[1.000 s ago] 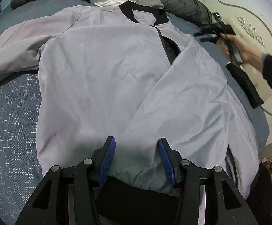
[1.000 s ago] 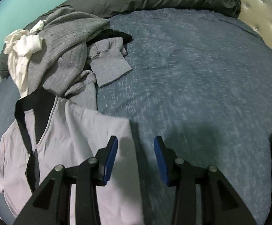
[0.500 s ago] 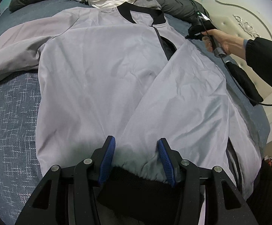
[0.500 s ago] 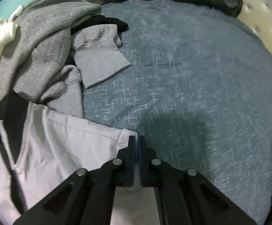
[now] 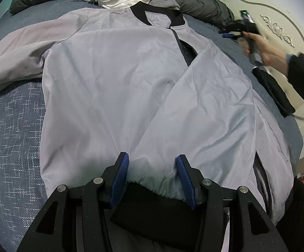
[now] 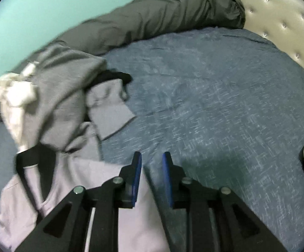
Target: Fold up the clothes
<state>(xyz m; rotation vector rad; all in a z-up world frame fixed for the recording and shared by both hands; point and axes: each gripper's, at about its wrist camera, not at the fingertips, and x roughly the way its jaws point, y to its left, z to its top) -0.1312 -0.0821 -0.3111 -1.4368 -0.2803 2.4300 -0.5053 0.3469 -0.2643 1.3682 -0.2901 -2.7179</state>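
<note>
Jacket [image 5: 114, 88] flat on bed, hem between spread left tongs [image 5: 153, 178], right tongs [image 6: 151, 178] opening, empty.

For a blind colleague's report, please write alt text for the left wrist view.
A light grey jacket lies spread flat on a blue bedspread, with the left claw open around its black ribbed hem. At the far right, a hand holds the right claw near the jacket's shoulder.

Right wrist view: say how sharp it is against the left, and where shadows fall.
Right wrist view: motion-smeared, the grey sweatshirt soft, a shadow on the blue bedspread just past the tool. Left wrist view: crisp on the lilac jacket, only the hand blurred; fisheye bends both.
</note>
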